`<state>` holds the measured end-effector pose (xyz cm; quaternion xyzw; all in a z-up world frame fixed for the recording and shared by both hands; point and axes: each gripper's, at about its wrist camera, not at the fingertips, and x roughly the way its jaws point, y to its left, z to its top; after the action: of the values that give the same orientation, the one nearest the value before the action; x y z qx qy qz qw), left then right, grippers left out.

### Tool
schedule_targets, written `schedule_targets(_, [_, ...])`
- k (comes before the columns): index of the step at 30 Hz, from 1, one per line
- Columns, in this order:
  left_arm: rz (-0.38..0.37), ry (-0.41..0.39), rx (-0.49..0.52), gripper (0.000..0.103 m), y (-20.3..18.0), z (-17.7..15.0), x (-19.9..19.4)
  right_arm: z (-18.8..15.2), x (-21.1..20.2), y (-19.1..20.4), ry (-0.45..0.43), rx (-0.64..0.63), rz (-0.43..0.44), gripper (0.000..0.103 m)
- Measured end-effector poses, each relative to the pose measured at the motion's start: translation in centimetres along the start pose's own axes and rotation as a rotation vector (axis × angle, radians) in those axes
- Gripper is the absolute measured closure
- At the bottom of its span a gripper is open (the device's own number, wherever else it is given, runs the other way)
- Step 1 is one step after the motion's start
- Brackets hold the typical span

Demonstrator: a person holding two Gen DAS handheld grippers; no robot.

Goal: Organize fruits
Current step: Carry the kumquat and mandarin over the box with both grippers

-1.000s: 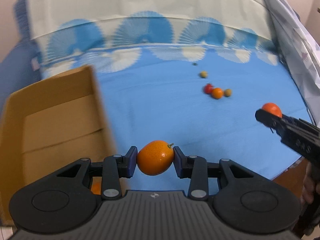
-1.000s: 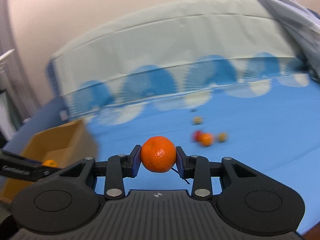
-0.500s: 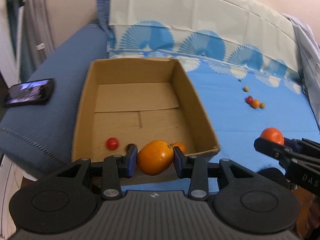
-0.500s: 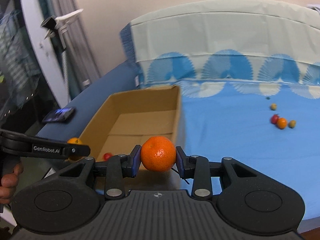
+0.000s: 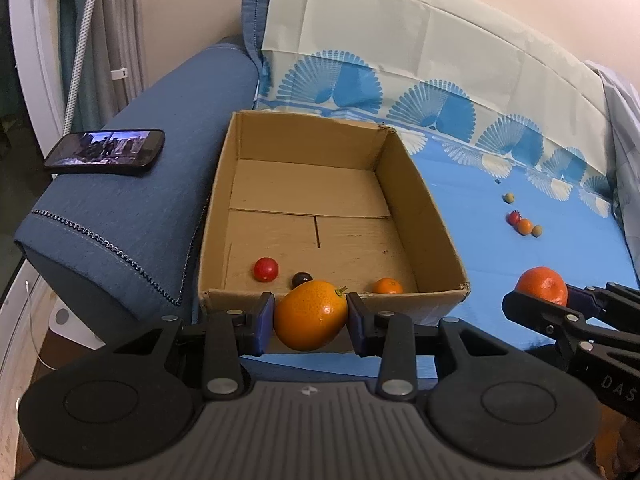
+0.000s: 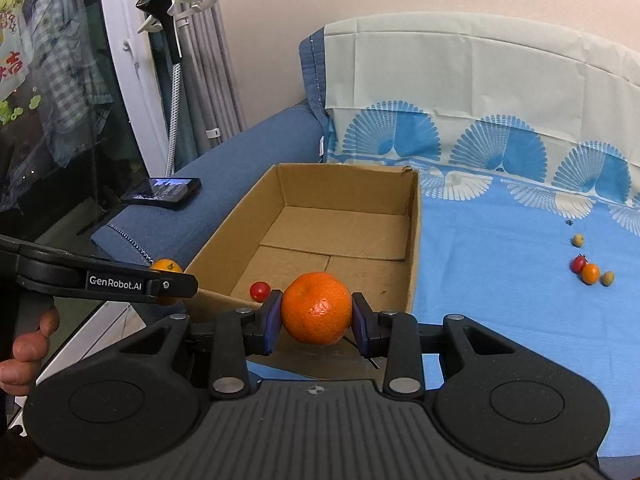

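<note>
Both grippers now hang at the cardboard box, each clamped on a fruit ready to drop.

Left gripper [image 5: 310,322] pinches an oval orange kumquat-like fruit [image 5: 310,316] at the near wall of the cardboard box [image 5: 424,216], and right gripper [image 6: 316,316] pinches a mandarin [image 6: 317,308] at the same end; a second ago both faced the blue sheet [image 5: 480,280] with the box at the edge of view, so the carry looks finished and release is what remains. Left wrist view shows the box floor fully: a cherry tomato [image 5: 266,269], a dark berry [image 5: 302,279] and a small orange fruit [image 5: 387,286] lie inside; the right wrist view shows only the tomato. Four small fruits [image 6: 590,272] lie well apart on the sheet. Right view alone shows the person's hand [image 6: 24,352] on the left tool.
</note>
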<state>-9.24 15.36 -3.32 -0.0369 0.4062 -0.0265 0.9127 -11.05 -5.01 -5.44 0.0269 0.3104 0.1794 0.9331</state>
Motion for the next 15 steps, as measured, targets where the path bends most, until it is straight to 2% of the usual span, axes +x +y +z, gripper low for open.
schedule_targets(15, [-0.009,-0.009,-0.002,0.061,-0.27,0.26,0.17,-0.08,0.02,0.03,0.002,-0.002,0.0,0.066])
